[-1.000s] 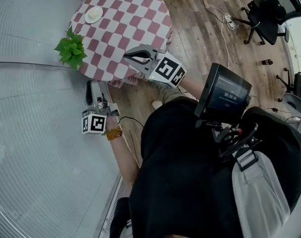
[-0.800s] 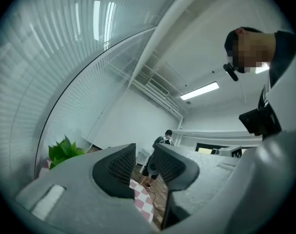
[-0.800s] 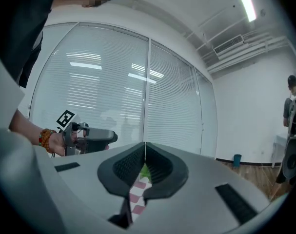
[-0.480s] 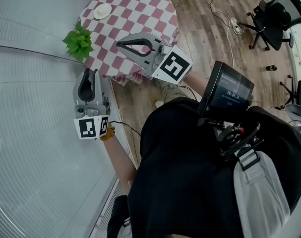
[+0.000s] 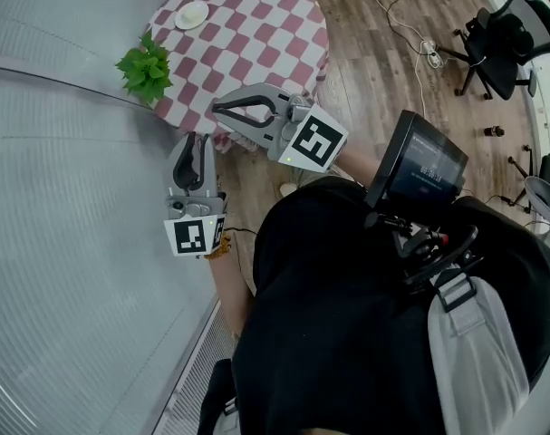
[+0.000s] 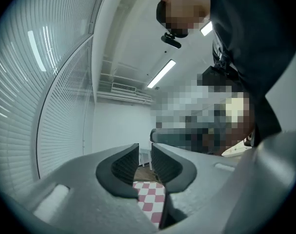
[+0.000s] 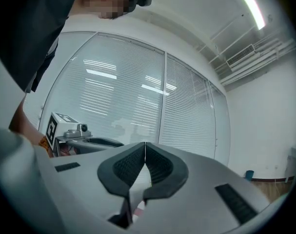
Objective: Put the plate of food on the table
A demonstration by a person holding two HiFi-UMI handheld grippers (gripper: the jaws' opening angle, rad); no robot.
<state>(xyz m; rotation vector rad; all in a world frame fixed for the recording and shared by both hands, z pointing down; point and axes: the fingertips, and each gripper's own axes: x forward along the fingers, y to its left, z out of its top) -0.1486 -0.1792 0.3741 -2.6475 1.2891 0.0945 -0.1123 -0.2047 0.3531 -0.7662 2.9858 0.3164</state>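
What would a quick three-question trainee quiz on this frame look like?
1. True or false: the plate sits on the checkered table.
2. The right gripper has its jaws: A wide apart; B shut, empty; C clamped on the plate.
3. What is between the jaws of the left gripper?
Key: 1 true. 2 B. 3 nothing; they stand slightly apart, having just been closing.

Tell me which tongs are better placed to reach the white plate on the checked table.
Probably left. The left tongs point toward the plate; their jaws, which have just been closing, stand apart and empty. The right tongs are shut and face the window blinds.
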